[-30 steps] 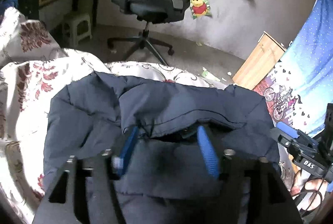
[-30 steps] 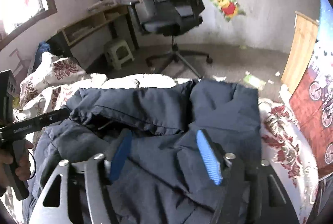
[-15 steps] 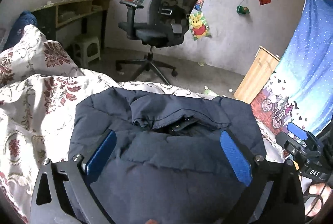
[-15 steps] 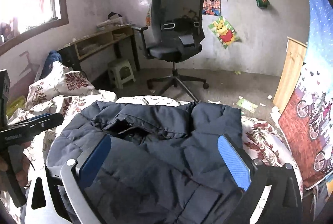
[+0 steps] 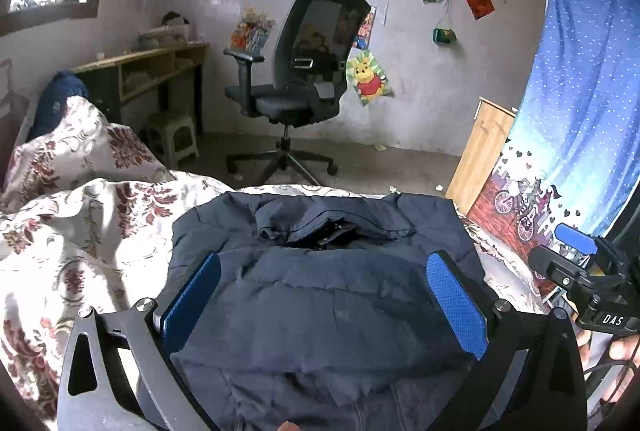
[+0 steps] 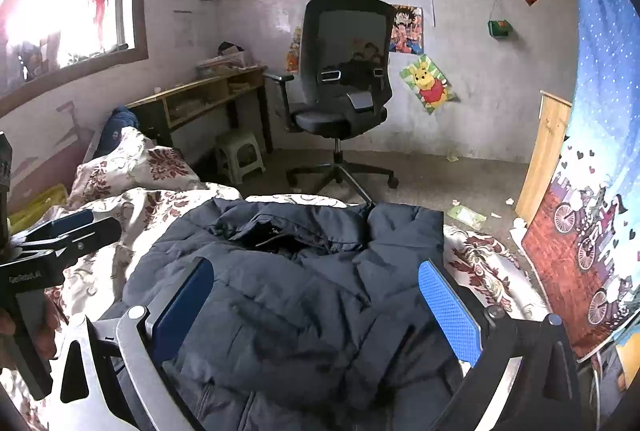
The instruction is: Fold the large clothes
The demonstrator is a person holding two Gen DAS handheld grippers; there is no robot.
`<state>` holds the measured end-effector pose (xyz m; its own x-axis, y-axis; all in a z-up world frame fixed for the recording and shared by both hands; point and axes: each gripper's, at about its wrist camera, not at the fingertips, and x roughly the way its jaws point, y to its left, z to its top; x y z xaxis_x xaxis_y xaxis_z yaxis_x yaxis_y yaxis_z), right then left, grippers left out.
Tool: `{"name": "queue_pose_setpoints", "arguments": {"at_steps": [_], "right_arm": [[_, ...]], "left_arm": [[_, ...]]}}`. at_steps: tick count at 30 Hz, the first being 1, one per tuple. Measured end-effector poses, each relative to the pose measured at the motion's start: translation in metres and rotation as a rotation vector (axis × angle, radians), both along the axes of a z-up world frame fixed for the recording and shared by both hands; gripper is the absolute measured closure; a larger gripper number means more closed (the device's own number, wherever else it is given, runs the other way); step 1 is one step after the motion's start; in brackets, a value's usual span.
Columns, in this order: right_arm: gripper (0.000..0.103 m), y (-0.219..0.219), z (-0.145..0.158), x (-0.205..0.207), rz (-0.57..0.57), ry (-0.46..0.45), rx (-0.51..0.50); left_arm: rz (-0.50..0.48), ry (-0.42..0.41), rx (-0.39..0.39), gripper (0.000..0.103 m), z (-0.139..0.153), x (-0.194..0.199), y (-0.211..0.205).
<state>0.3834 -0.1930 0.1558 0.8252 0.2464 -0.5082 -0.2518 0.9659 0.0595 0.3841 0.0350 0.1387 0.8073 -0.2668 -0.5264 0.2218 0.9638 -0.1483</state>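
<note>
Dark blue jacket [image 5: 320, 295] is lying folded on the bed [image 5: 80, 231], on top of the flowered bedspread [image 6: 480, 263], collar bunched up at the far end. Left tongs [image 5: 320, 305] are standing wide open above it, blue pads [image 5: 456, 307] flanking the jacket body, nothing gripped, no pad pressing cloth. Right tongs [image 6: 316, 305] are likewise fully spread over the jacket, holding nothing. Each tool is showing in the other's camera: the right one at the right edge of the left view, the left one at the left edge of the right view, both off the sides of the jacket. The jacket's far edge is sitting near the foot edge of the bed; its right edge is running close to the bed's right side, with a strip of bedspread showing beside it. To the left the bedspread is lying rumpled and bare, so there is open room there. Beyond the bed, open floor [image 6: 440, 179], then an office chair [image 6: 344, 79], a small stool [image 6: 240, 155] by the desk, a wooden board [image 5: 476, 151] leaning at the right, and a blue curtain [image 5: 572, 111] hanging close along the right side.
</note>
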Motion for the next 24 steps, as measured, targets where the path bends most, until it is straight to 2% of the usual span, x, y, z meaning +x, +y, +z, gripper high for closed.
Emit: {"name": "queue_pose_setpoints", "arguments": {"at_steps": [12, 20, 24], "right_arm": [[0.000, 0.004, 0.016, -0.069, 0.019, -0.040, 0.021], [0.000, 0.007, 0.015, -0.106, 0.031, -0.050, 0.011], [0.000, 0.006, 0.010, -0.125, 0.026, -0.055, 0.012]], "left_arm": [[0.012, -0.066, 0.044, 0.002, 0.017, -0.076, 0.011], [0.029, -0.068, 0.070, 0.002, 0.011, -0.116, 0.018], [0.023, -0.037, 0.050, 0.002, 0.003, -0.133, 0.023]]}}
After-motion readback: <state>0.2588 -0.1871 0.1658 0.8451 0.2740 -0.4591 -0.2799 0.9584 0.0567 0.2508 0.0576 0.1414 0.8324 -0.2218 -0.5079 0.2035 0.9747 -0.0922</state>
